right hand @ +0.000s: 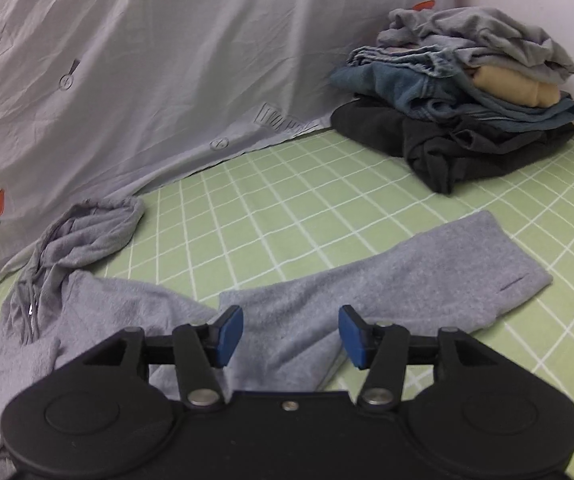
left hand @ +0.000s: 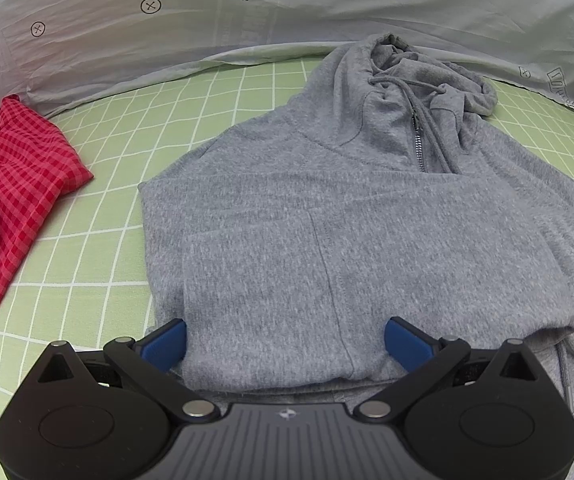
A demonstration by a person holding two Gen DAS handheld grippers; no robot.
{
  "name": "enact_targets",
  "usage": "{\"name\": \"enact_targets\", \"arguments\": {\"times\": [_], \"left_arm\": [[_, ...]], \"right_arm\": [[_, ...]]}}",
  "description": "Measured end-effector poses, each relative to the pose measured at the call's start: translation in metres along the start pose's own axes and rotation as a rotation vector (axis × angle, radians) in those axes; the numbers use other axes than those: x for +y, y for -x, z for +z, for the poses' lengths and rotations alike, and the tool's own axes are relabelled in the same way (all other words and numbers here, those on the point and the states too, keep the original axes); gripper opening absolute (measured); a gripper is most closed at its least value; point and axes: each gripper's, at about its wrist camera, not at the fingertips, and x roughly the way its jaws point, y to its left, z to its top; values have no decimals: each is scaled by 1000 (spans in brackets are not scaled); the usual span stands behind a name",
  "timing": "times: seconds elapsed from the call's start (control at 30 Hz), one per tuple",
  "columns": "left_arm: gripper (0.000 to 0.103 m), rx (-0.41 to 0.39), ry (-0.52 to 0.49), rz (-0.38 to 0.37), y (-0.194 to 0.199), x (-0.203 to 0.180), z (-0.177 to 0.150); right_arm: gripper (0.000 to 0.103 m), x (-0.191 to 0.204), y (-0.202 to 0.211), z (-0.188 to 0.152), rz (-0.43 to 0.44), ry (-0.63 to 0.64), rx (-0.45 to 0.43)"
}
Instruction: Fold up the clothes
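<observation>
Hoodie [left hand: 327, 220], grey, zip-front, lies flat on a green sheet [left hand: 99, 152] with a white grid (a bed, by the look of it). In the left wrist view its hood [left hand: 419, 72] is bunched at 12 o'clock and one sleeve [left hand: 271, 280] is folded across the chest. In the right wrist view the other sleeve [right hand: 387, 276] stretches out toward 2 o'clock, cuff flat on the sheet, apart from everything else.

Pale cloth [left hand: 347, 8] printed with carrots hangs as a backdrop along the far edge of the sheet. Red checked garment [left hand: 11, 200] sits at 9 o'clock of the hoodie, well apart from it. Stack of clothes [right hand: 467, 92] (grey, tan, blue, black layers) is in the far corner at 1 o'clock in the right wrist view, next to a pale wall [right hand: 535, 16].

Left gripper [left hand: 285, 344] tilts down over the hoodie's bottom edge, jaws spread wide, folded sleeve between the blue pads, pads not visibly pressing it. Right gripper [right hand: 290, 336] points down over the outstretched sleeve near the shoulder end, jaws parted, nothing grasped.
</observation>
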Motion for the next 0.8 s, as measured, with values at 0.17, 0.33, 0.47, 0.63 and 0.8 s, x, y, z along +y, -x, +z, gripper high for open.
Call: {"name": "enact_targets", "arguments": {"times": [0.17, 0.33, 0.47, 0.63, 0.8], "left_arm": [[103, 5, 0, -7, -1, 1, 1], [103, 5, 3, -4, -1, 0, 1], [103, 4, 5, -4, -1, 0, 1], [103, 5, 5, -8, -1, 1, 1], [103, 5, 7, -14, -2, 2, 1]], "right_arm": [[69, -43, -17, 17, -208, 24, 8], [75, -67, -30, 16, -281, -20, 52], [80, -67, -31, 7, -300, -15, 62], [55, -59, -25, -2, -284, -8, 47], [18, -59, -23, 3, -108, -181, 59]]}}
